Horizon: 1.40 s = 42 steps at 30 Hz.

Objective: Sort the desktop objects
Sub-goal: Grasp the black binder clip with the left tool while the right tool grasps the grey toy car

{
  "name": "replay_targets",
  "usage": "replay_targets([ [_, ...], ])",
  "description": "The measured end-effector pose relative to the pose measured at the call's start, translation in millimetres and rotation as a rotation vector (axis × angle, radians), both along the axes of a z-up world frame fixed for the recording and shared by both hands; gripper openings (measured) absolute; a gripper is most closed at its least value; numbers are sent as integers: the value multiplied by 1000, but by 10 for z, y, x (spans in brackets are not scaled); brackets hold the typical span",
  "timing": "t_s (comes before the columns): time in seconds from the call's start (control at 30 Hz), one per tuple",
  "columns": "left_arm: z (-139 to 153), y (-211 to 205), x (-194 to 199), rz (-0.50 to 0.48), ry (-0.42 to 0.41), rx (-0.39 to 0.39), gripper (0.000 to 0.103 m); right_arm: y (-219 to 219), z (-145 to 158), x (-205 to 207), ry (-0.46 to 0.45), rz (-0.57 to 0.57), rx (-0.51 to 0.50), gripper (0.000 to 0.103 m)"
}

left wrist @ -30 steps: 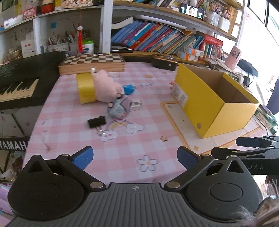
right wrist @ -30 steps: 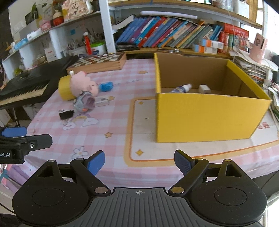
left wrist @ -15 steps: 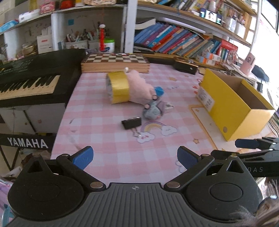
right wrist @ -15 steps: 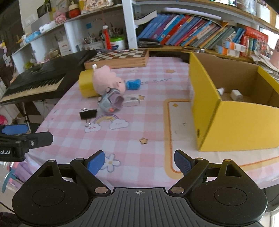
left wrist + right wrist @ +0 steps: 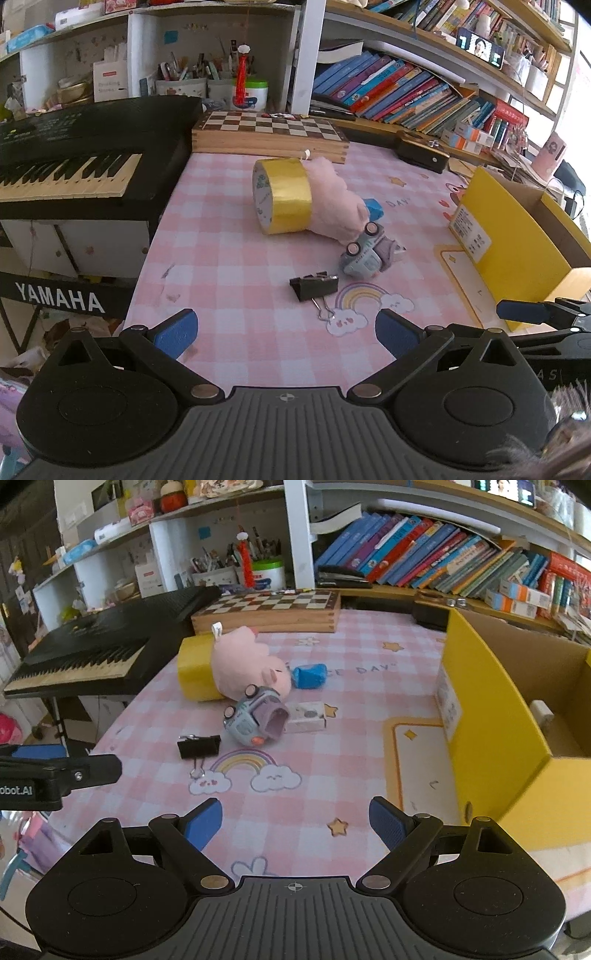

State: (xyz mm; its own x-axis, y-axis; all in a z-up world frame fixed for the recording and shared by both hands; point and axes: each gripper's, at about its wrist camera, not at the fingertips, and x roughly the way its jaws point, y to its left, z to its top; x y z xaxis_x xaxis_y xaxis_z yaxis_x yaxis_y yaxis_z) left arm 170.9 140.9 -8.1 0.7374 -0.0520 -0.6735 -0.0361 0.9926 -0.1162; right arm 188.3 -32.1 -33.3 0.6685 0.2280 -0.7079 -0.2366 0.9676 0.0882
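Note:
On the pink checked tablecloth lie a yellow tape roll, a pink plush pig, a blue object, a grey toy car, a small white box and a black binder clip. The clip also shows in the right wrist view. A yellow cardboard box stands at the right and holds a white item. My left gripper is open and empty, short of the clip. My right gripper is open and empty above the near cloth.
A black Yamaha keyboard stands off the table's left edge. A wooden chessboard box and a black case lie at the back. Shelves with books and pen pots rise behind.
Both grippers have swung left and moved closer to the cluster of objects. The yellow box has slid toward the right of both views. Both grippers stay open and empty.

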Motion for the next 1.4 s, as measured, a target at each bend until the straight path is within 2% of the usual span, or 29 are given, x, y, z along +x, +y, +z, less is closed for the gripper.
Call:
replay_targets([
  [0.33, -72, 76, 333, 9, 0, -7, 103, 136, -133, 306, -10, 45, 8, 89],
  [0.53, -139, 135, 474, 25, 7, -48, 103, 278, -206, 501, -40, 92, -18, 89],
  [0.73, -164, 110, 499, -12, 9, -25, 98, 330, -190, 728, -74, 106, -29, 89],
  [0.83, -208, 144, 517, -22, 40, -50, 90, 348, -189, 854, -61, 118, -17, 88],
  [0.97, -294, 139, 540, -38, 72, -36, 85, 444, -221, 1003, -41, 167, -13, 88],
  [1.03, -335, 115, 559, -51, 85, -29, 84, 495, -250, 1055, -33, 195, -22, 85],
  [1.13, -375, 73, 601, -64, 89, -32, 83, 543, -281, 1132, -23, 219, -35, 66],
  [1.3, -419, -72, 745, -87, 88, -17, 76, 519, -247, 1149, -27, 235, -35, 66],
  [1.4, -439, -180, 819, -90, 87, 0, 70, 411, -170, 1140, -34, 182, 4, 66],
])
